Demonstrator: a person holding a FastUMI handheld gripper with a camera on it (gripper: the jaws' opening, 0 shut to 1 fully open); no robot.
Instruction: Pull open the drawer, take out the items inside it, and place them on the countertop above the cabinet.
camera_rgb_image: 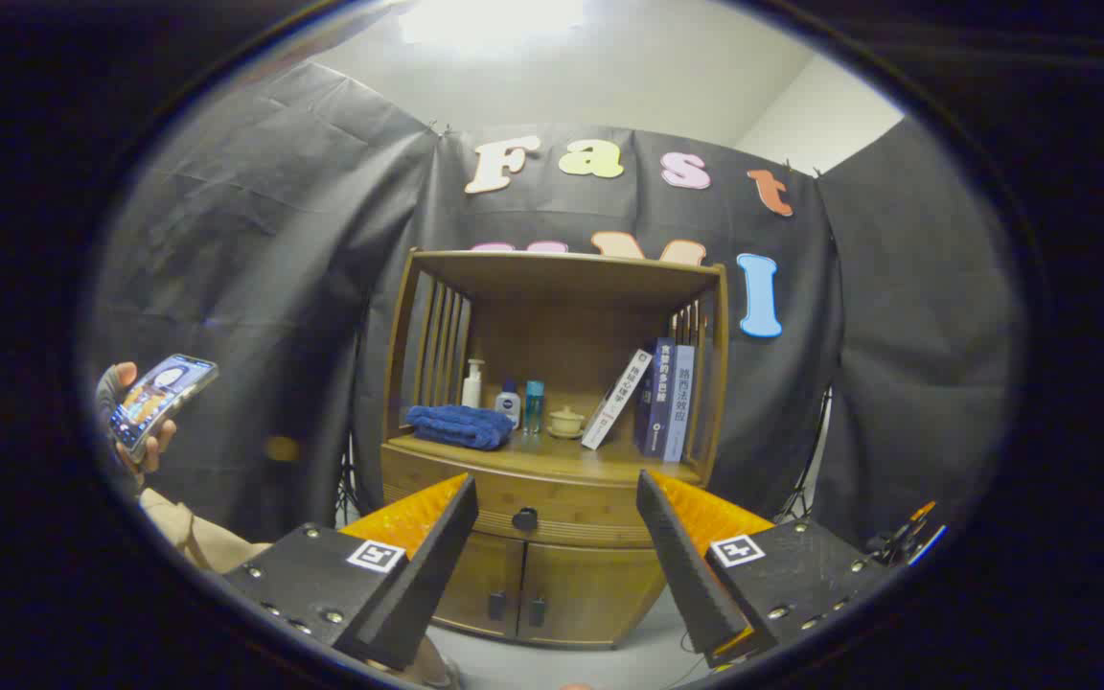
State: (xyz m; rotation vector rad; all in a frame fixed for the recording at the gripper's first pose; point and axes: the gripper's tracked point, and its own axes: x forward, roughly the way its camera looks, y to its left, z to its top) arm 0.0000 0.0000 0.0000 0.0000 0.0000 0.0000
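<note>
One drawer [523,513], shut, sits under the countertop [562,462] with its single dark knob [524,519] beyond the gripper [557,498], whose fingers are spread wide and empty. Risk: the small knob may slip from the pads or the light cabinet [552,450] drag forward. Count: three bottles [508,398], three books [659,401], one blue towel [459,425], one lidded cup [567,421], two lower doors [533,589].

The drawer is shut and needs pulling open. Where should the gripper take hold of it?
Probably the small dark knob at the middle of the drawer front: it is the only part that sticks out. Come straight from the front with the open gripper, one finger on each side, then pull back.
</note>
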